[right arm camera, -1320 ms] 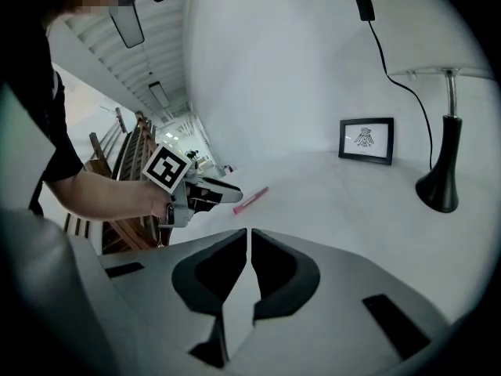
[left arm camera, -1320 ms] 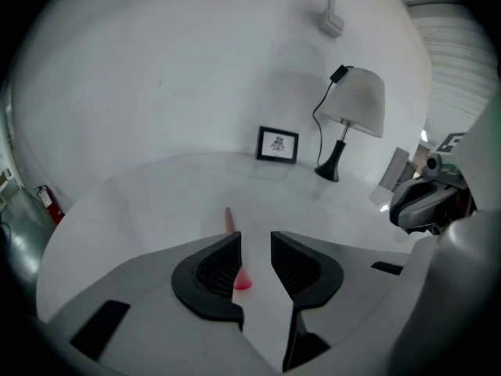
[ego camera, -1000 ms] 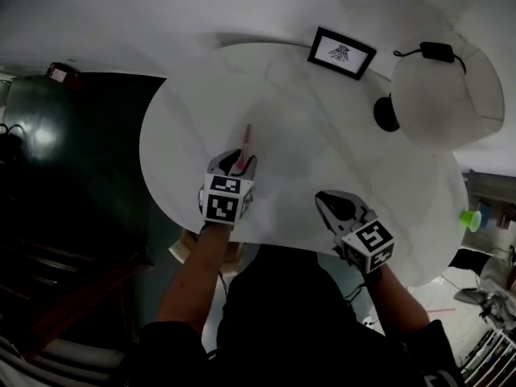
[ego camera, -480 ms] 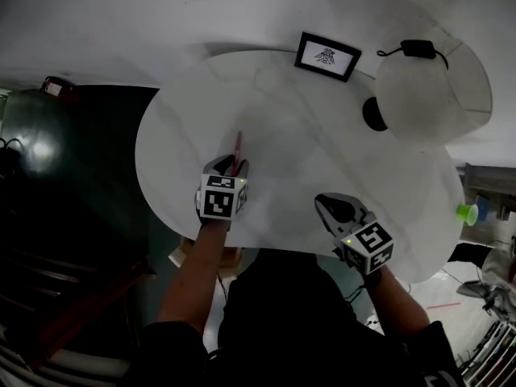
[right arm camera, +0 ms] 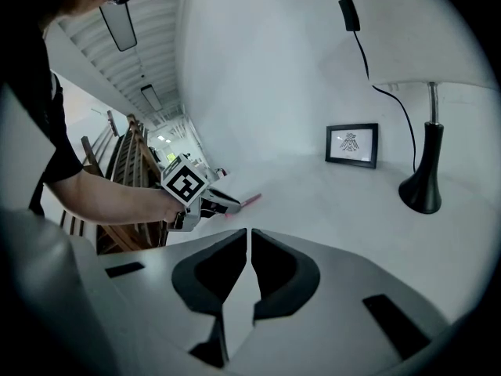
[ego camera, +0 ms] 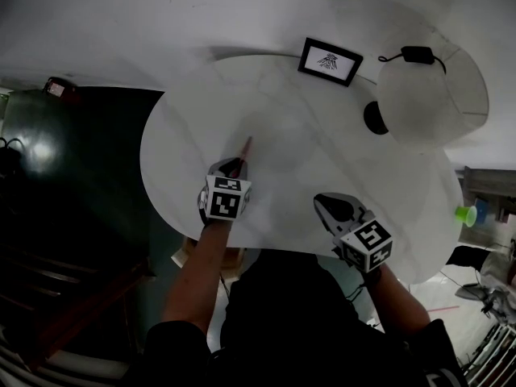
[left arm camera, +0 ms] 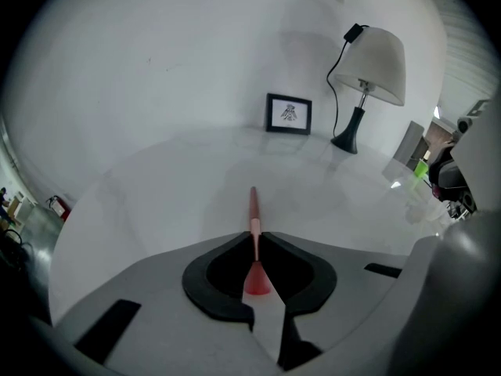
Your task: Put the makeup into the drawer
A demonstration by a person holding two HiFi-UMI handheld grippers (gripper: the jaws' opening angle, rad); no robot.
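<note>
A thin pink makeup stick [ego camera: 245, 147] lies on the round white table [ego camera: 322, 160], pointing away from me. My left gripper [ego camera: 235, 166] has just been closing and its jaws are pressed on the stick's near end. In the left gripper view the stick [left arm camera: 253, 206] runs out ahead from between the shut jaws of that gripper [left arm camera: 255, 238], and its flared pink end sits behind them. My right gripper [ego camera: 327, 203] rests near the table's front edge, shut with nothing in it [right arm camera: 249, 232]. The right gripper view also shows the left gripper [right arm camera: 227, 204] with the stick [right arm camera: 250, 200].
A small framed picture [ego camera: 330, 61] stands at the table's far side. A lamp with a wide white shade [ego camera: 431, 95] and a black base [ego camera: 376, 117] stands at the back right. A green cup [ego camera: 469, 215] sits off the table, right. Wooden furniture [ego camera: 189, 255] shows under the front-left edge.
The left gripper's jaws have closed on the pink stick's near end. The stick's far tip now slants a little to the right. The right gripper has stayed put.
</note>
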